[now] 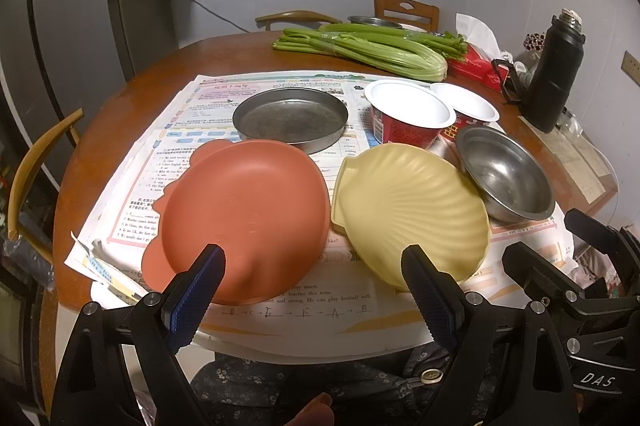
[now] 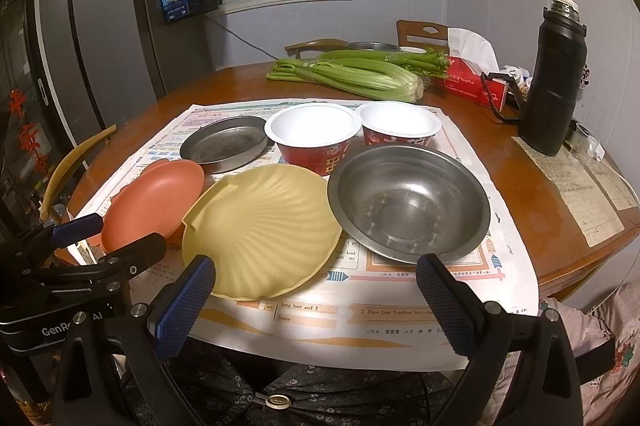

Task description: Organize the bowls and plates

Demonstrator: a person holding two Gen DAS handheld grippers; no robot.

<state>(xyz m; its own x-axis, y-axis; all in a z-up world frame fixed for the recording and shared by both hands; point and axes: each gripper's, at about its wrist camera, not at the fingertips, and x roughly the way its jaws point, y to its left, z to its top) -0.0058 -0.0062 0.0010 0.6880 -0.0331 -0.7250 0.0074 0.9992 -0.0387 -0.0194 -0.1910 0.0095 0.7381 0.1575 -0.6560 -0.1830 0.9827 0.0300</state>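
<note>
On the newspaper (image 2: 400,330), left to right: orange plate (image 1: 248,218), yellow shell plate (image 2: 260,226), steel bowl (image 2: 408,202). Behind them: steel pan (image 1: 290,116), two red cups (image 2: 316,138). Left gripper (image 1: 314,290) and right gripper (image 2: 316,300) hover with jaws apart, empty. Only the right wrist view shows the bowl's interior fully. Celery (image 2: 352,74) and flask (image 2: 554,78) stand beyond.

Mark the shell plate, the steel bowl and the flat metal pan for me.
yellow shell plate (image 2: 260,222), right wrist view, ribbed centre.
steel bowl (image 2: 408,202), right wrist view, inner bottom.
metal pan (image 1: 290,116), left wrist view, flat floor.
</note>
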